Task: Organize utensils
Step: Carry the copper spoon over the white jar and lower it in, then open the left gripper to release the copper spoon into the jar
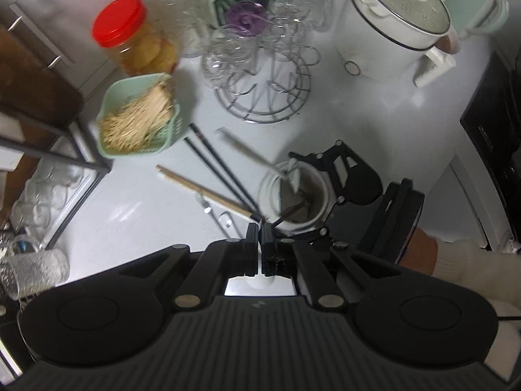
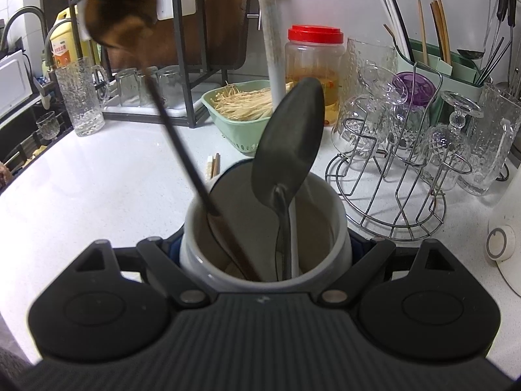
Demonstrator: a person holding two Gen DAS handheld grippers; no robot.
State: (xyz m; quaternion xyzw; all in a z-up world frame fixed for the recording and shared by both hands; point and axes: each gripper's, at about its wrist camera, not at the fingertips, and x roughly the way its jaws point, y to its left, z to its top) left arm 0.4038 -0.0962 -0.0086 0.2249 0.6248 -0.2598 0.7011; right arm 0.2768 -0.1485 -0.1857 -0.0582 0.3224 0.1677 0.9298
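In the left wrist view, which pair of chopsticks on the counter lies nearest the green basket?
The black chopsticks: their far tips almost meet the green basket, while the wooden chopsticks lie farther out on the bare counter.

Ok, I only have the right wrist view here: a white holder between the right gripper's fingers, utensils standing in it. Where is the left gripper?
Observer: The left gripper points down at the counter right beside the holder, jaws shut.
Operator: Any utensils outside the holder?
Observer: Yes, a pair of black chopsticks lies flat on the counter, one end reaching the holder.
Operator: I see wooden tips behind the holder. What are they?
Observer: A pair of wooden chopsticks, lying flat and angling in to meet the black chopsticks near the holder.
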